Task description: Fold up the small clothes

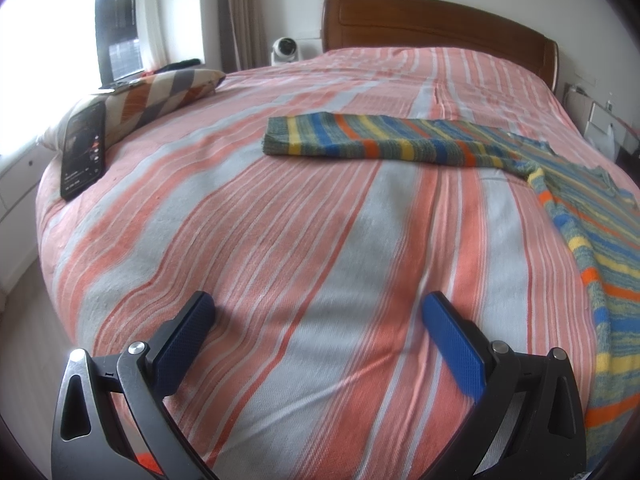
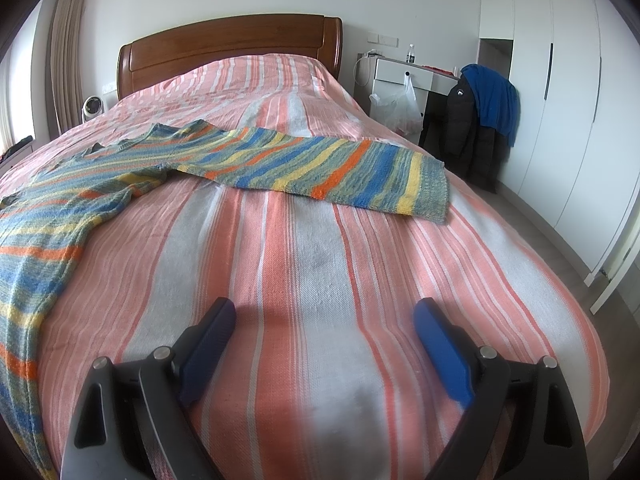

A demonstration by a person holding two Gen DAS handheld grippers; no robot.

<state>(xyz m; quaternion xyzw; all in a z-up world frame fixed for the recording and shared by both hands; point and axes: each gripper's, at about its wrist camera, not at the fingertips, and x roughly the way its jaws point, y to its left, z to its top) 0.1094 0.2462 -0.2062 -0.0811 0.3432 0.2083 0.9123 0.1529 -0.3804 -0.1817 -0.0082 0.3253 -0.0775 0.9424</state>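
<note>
L wrist view: left gripper [image 1: 318, 306] jaws wide apart, nothing btwn, hanging over striped bedspread [image 1: 224, 216]. Striped sweater [image 1: 400, 140] flat on bed ahead, one sleeve stretched toward left, body trailing down right edge. Phone [image 1: 83, 150] leaning on pillow [image 1: 160, 94] at left

R wrist view: right gripper [image 2: 324, 312] also spread wide, empty, above bedspread. Sweater sleeve [image 2: 340, 172] lies across bed ahead, body draped at left. Jacket [image 2: 480, 120] on chair by wardrobe

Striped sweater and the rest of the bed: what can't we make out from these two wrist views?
- Striped sweater: left wrist view cuts off its body at the right edge; right wrist view cuts it at the left edge. The hem shows in neither.
- Phone screen: text too small to read.
- Plastic bag: contents unclear, too small.
</note>
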